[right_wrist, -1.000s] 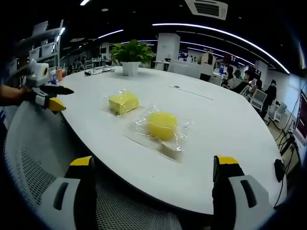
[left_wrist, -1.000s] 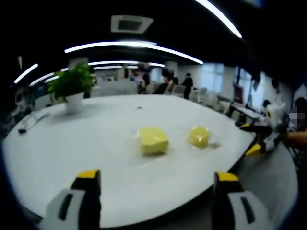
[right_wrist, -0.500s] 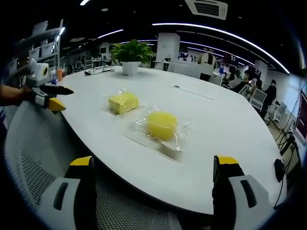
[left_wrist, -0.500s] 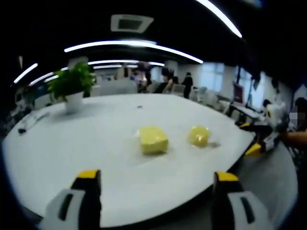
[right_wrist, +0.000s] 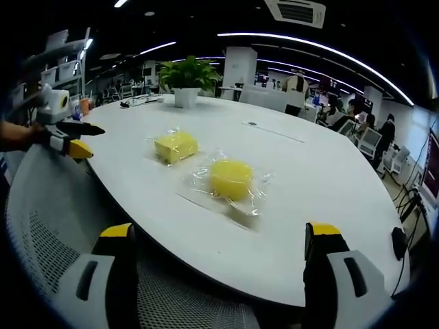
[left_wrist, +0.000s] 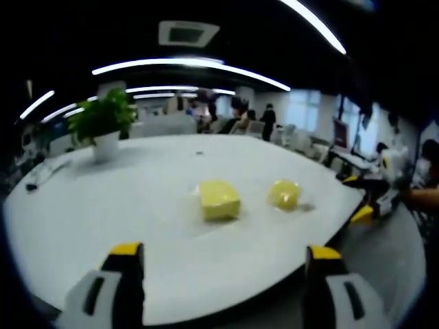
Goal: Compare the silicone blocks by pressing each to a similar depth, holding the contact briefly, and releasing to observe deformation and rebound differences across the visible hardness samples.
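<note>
Place: an open-plan office.
Table: large white oval meeting table (right_wrist: 329, 185).
Lighting: long curved ceiling light strips (right_wrist: 322, 49), square ceiling air vent (right_wrist: 297, 11).
Decor: green leafy plant in a white pot (right_wrist: 186, 77).
Background: people (right_wrist: 388, 131) among desks and chairs.

White table (right_wrist: 329, 185); two wrapped yellow blocks (right_wrist: 176, 146) (right_wrist: 232, 179); potted plant (right_wrist: 186, 82)

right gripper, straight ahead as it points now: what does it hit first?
Probably the round yellow block in its clear wrap, which lies roughly centred ahead of the open right gripper on the white table. Depth is unclear; pointed lower, it would meet the table edge first.
</note>
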`<state>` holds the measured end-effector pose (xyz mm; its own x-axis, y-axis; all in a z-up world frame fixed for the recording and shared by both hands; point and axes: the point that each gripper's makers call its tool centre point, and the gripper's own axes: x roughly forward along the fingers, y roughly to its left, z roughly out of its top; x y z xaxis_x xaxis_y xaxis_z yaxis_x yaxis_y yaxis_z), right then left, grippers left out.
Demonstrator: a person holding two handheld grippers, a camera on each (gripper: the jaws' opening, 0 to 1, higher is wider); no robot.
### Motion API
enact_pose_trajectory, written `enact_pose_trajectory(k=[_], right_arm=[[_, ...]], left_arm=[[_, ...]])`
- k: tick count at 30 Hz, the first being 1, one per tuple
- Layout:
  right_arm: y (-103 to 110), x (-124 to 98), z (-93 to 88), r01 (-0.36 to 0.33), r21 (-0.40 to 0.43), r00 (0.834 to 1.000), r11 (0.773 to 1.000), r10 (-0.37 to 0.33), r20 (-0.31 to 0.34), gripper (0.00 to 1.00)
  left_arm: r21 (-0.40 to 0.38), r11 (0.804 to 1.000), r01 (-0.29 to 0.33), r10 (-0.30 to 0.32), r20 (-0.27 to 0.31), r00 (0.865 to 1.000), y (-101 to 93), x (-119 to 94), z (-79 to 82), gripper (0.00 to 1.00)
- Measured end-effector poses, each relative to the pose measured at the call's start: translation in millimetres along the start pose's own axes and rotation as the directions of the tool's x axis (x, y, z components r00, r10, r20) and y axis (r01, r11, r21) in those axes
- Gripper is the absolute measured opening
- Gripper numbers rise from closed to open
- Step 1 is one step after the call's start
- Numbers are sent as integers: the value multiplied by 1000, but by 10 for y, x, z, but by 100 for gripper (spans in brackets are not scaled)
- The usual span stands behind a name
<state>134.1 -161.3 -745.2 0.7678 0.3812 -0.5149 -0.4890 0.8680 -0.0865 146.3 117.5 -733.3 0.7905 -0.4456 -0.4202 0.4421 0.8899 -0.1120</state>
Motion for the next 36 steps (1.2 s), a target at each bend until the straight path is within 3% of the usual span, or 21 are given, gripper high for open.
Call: enact_pose_trajectory(k=[30,36], right_arm=[[-11,-1,1,3,0,1000,1000,-3,2,96],[-10,-1,7,3,0,1000,1000,-3,5,96]], left_arm=[[5,1000,7,-7,-3,1000,-11,7,-5,100],[-5,1000,18,-19,-29,999,-19,10,-46,98]])
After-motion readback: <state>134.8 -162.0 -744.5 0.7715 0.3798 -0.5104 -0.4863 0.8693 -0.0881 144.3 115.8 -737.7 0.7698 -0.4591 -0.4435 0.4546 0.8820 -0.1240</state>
